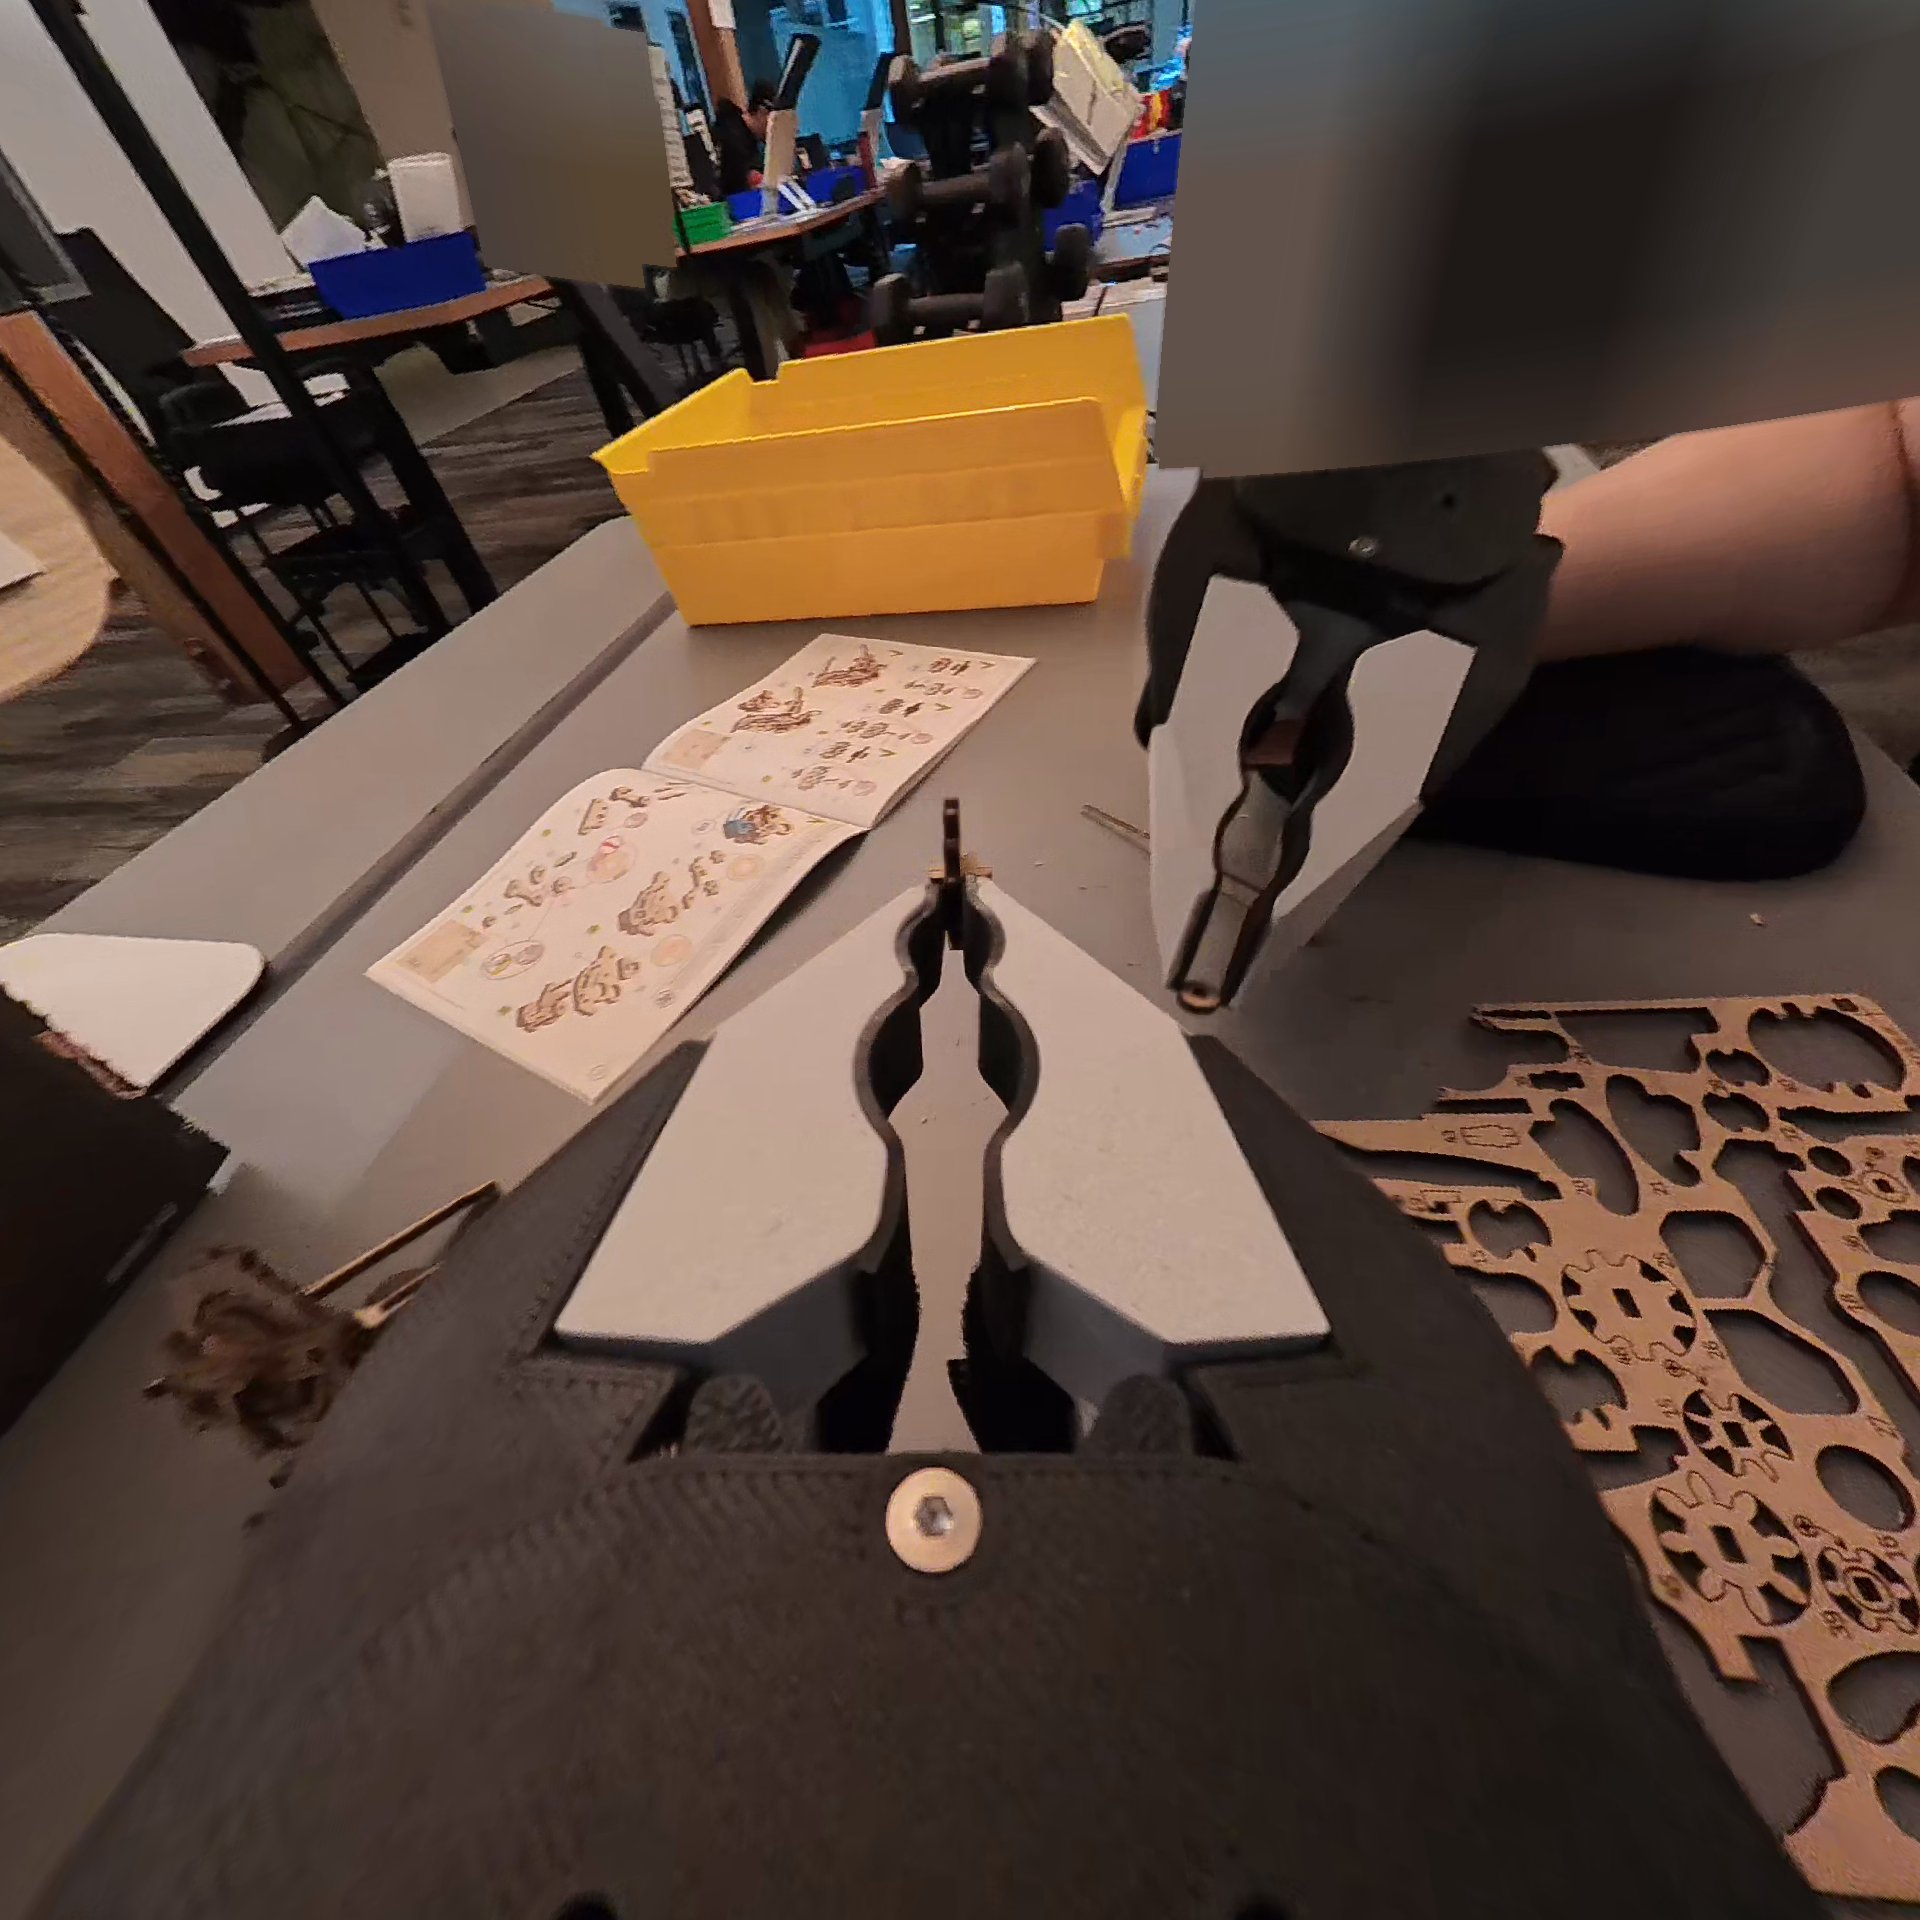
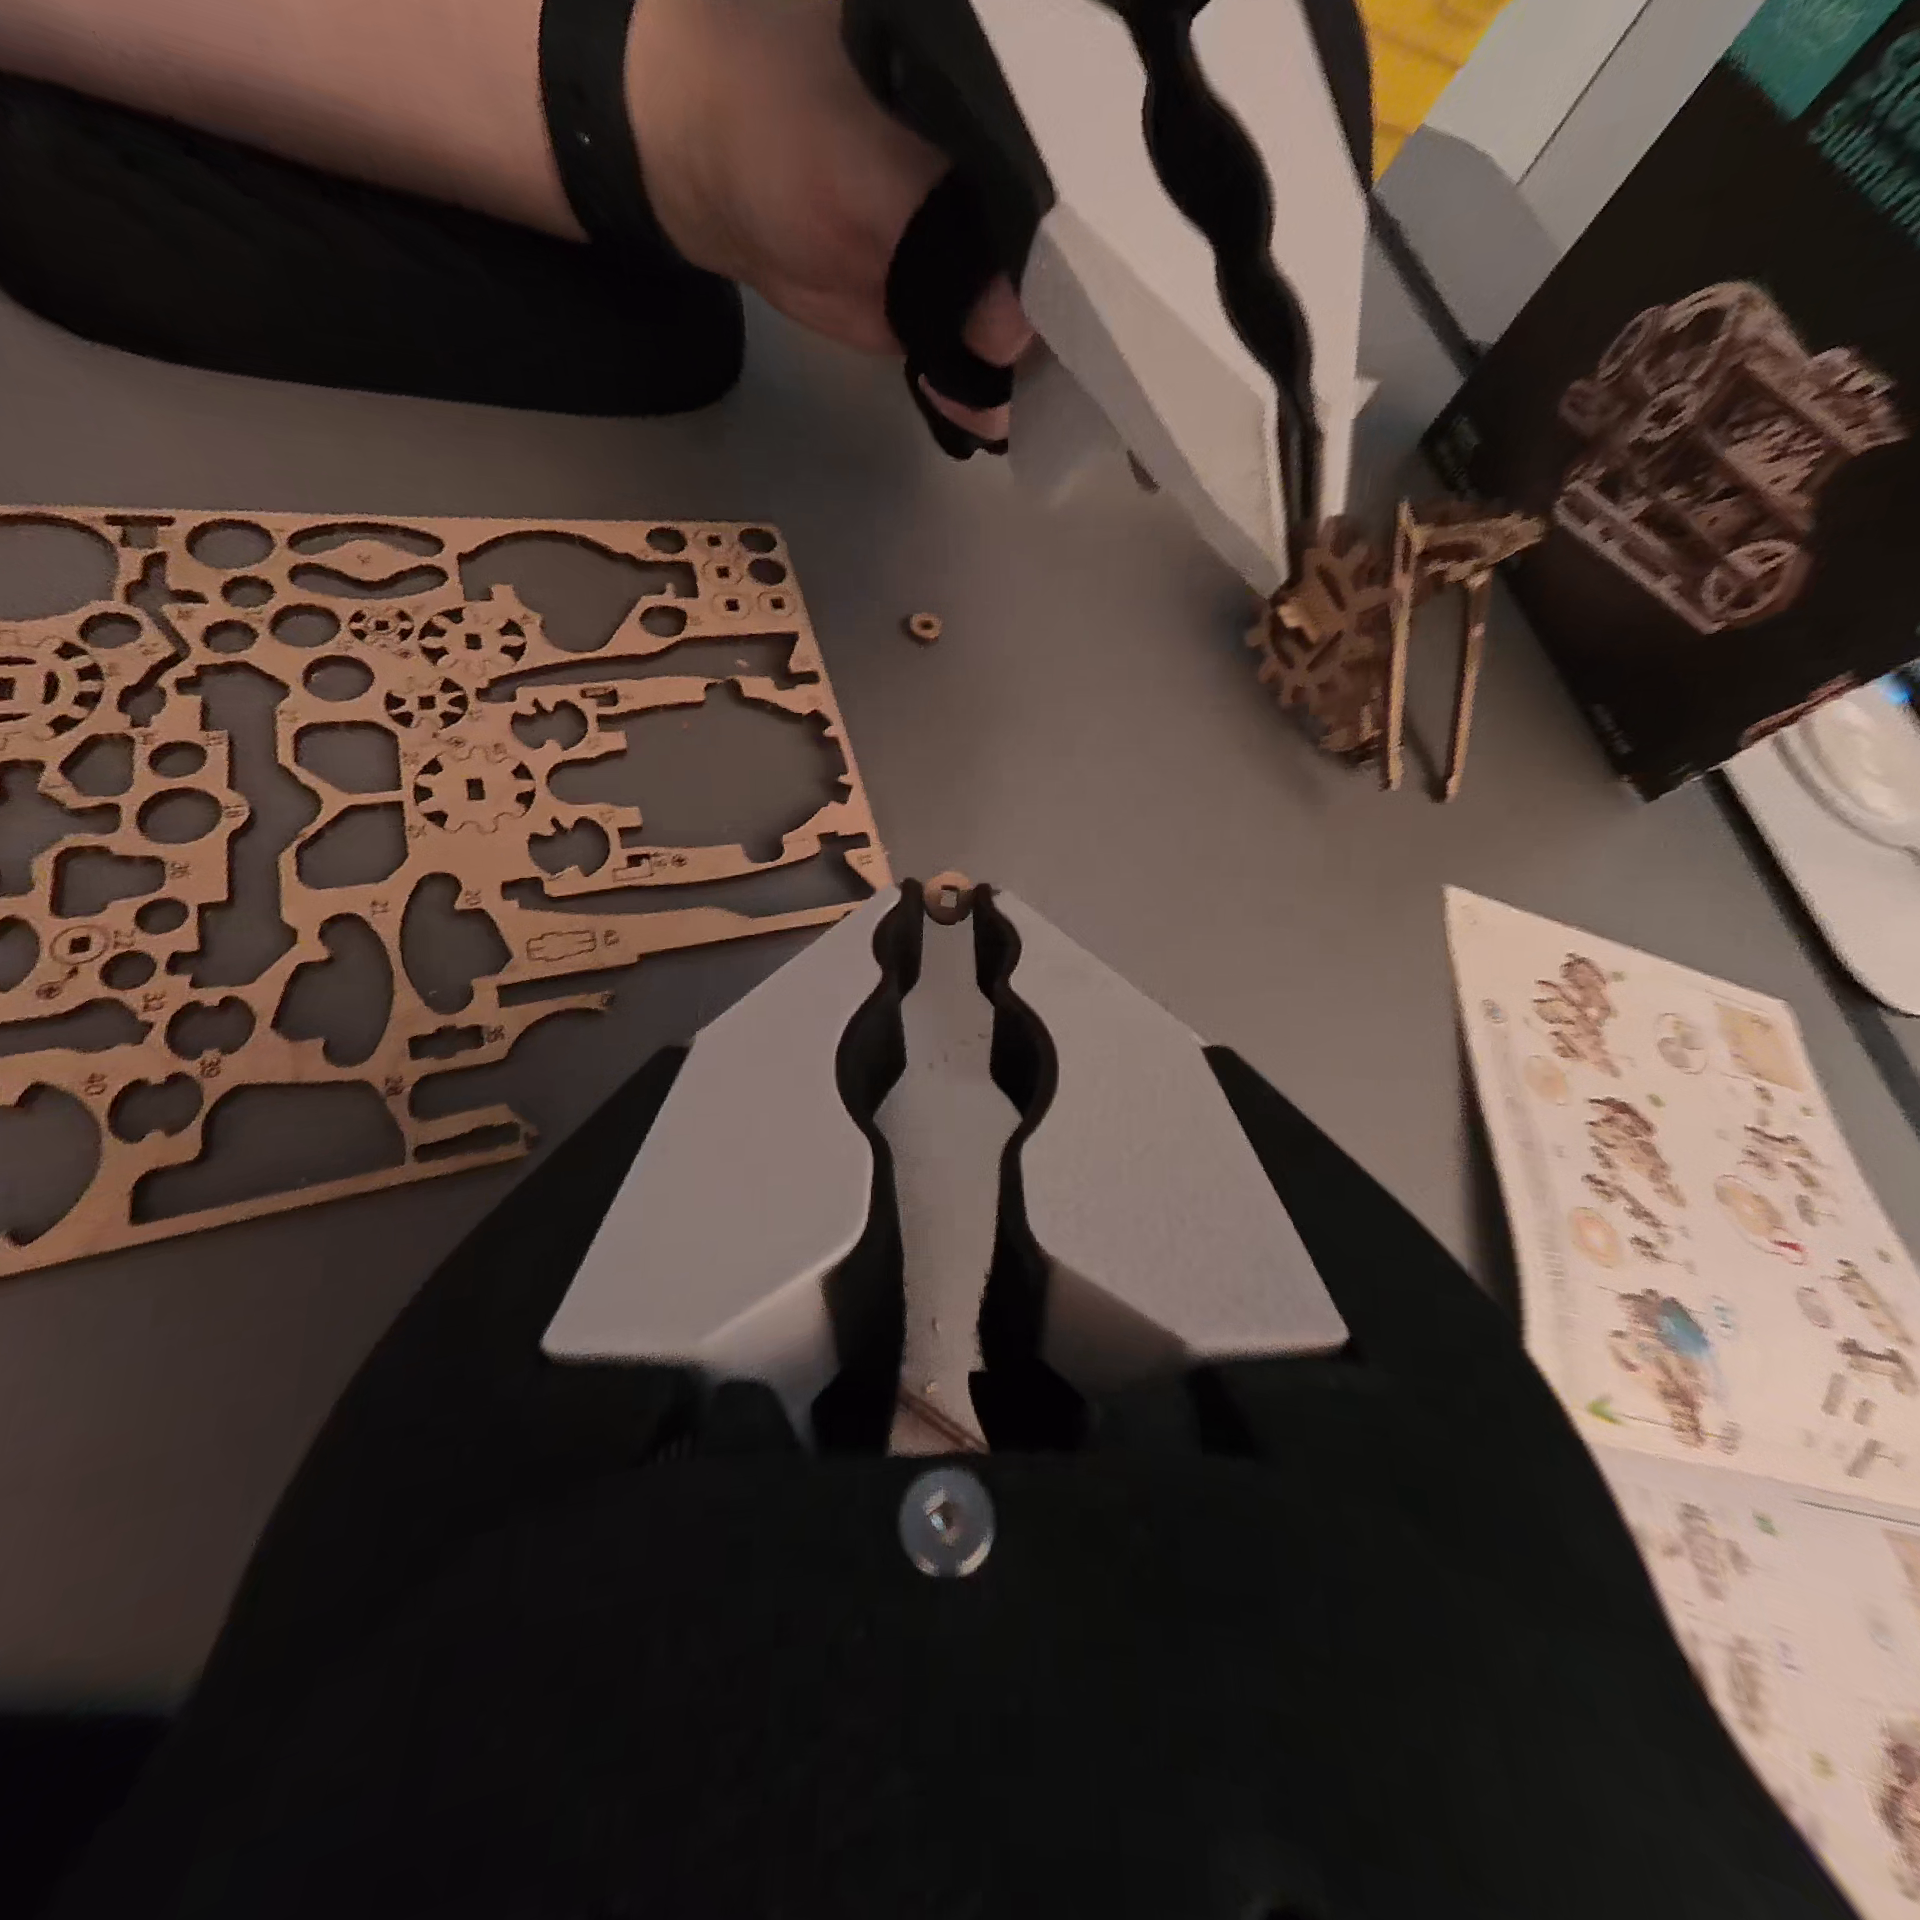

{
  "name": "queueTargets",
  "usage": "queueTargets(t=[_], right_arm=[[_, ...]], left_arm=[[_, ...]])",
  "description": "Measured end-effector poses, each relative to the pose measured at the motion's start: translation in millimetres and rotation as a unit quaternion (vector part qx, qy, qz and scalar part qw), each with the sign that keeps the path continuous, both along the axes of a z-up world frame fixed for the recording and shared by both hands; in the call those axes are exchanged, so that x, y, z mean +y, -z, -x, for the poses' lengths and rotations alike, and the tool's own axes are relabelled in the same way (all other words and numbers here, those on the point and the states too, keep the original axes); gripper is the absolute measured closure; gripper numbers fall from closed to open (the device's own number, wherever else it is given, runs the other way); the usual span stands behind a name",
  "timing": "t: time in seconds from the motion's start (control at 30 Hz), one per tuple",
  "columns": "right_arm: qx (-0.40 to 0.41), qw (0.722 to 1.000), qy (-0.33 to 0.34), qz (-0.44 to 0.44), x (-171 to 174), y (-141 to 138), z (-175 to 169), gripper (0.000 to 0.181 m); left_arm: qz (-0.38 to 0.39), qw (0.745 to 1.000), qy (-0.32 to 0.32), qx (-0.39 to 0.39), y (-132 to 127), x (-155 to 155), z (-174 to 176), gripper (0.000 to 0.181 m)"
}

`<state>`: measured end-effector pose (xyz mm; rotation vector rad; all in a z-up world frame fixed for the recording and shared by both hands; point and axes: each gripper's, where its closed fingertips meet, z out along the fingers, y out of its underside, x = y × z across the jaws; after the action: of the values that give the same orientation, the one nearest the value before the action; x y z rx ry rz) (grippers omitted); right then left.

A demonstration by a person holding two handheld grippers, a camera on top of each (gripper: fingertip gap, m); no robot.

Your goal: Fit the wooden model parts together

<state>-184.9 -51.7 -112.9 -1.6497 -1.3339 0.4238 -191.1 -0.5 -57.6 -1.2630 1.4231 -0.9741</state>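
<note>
Two grippers, each pinching a tiny wooden part above the grey table (image 1: pixel 312 1143).

The left gripper (image 1: pixel 951 883) is pressed together on a thin dark peg (image 1: pixel 950 831) standing upright at its tips; the right gripper (image 2: pixel 948 896) nips a small ring (image 2: pixel 948 891), with the cut-out sheet (image 2: pixel 416 831) at its 9 o'clock. Both parts look light, stiff and easy to snap or drop, best held by their edges. The half-built model (image 2: pixel 1361 644) sits at 1 o'clock from the right gripper, the left gripper angling down beside it.

grey bench (image 1: pixel 343 727) in front; beyond it dark patterned carpet (image 1: pixel 499 416), brown-topped desks (image 1: pixel 416 317) with blue bins (image 1: pixel 400 272), black chairs (image 1: pixel 260 436), and a rack of dumbbells (image 1: pixel 977 187).
</note>
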Motion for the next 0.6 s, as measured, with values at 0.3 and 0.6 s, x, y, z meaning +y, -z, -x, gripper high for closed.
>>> queueTargets(t=[0.3, 0.6], right_arm=[[0.106, 0.977, 0.000, 0.182, -6.0, -7.6, -2.3, 0.174], [0.308, 0.831, -0.046, 0.461, -12.1, -37.7, -3.8, 0.174]], left_arm=[[0.032, 0.998, 0.050, -0.013, -2.9, -19.2, -7.4, 0.181], [0.153, 0.984, 0.090, -0.004, 0.6, -34.7, -16.2, 0.181]])
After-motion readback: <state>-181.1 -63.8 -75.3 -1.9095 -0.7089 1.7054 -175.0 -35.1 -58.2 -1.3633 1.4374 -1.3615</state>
